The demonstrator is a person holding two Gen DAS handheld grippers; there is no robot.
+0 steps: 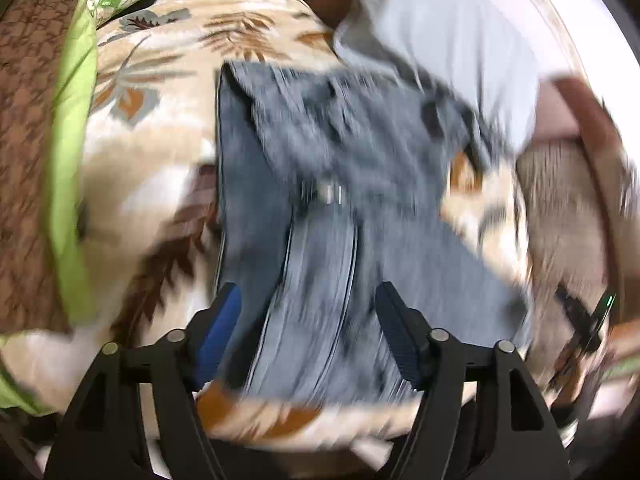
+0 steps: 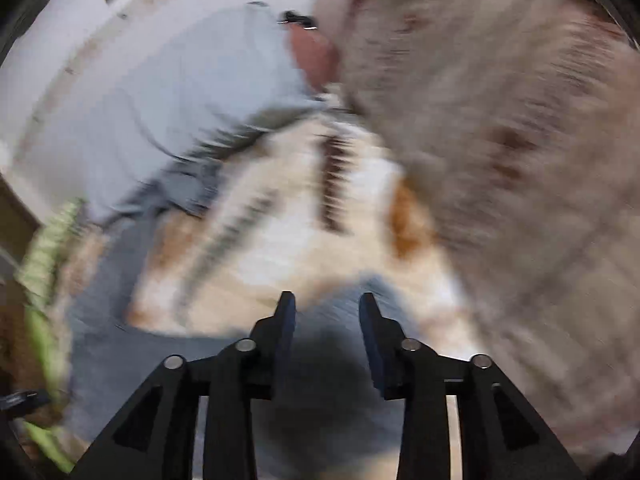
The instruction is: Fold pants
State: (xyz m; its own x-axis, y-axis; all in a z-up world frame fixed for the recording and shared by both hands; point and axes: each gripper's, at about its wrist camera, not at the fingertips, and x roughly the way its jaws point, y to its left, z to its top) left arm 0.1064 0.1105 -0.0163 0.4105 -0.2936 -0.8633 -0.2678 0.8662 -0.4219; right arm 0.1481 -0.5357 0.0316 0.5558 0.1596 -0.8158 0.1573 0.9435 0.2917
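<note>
In the left wrist view, which is smeared by motion, the blue-grey denim pants (image 1: pixel 320 184) lie on a leaf-patterned blanket (image 1: pixel 160 92) in cream, orange and brown. The denim runs from the upper middle of the picture down between and beneath the left gripper (image 1: pixel 308 300), whose two fingers (image 1: pixel 224 320) stand wide apart. The cloth shows in the gap between them, but neither pad presses on it, so nothing is held. The left finger sits just over the pants' left edge and the right finger over the denim itself. A pale grey garment (image 1: pixel 448 32) lies at the top right, touching or overlapping the pants' upper end. A green-edged quilt (image 1: pixel 72 140) borders the blanket on the left, and a dark gadget with a small green light (image 1: pixel 588 316) shows at the right edge. In the right wrist view, blurred even more, the right gripper (image 2: pixel 328 304) has its fingers (image 2: pixel 286 320) at a moderate gap with nothing clamped between them. A rounded bit of the pants (image 2: pixel 344 320) lies just below and between the fingertips, and more denim stretches off to the lower left. The blanket (image 2: pixel 280 220) fills the middle beyond the fingers, the pale grey garment (image 2: pixel 180 92) lies at the upper left, and a brownish mottled fabric (image 2: pixel 520 140) covers the right side.
</note>
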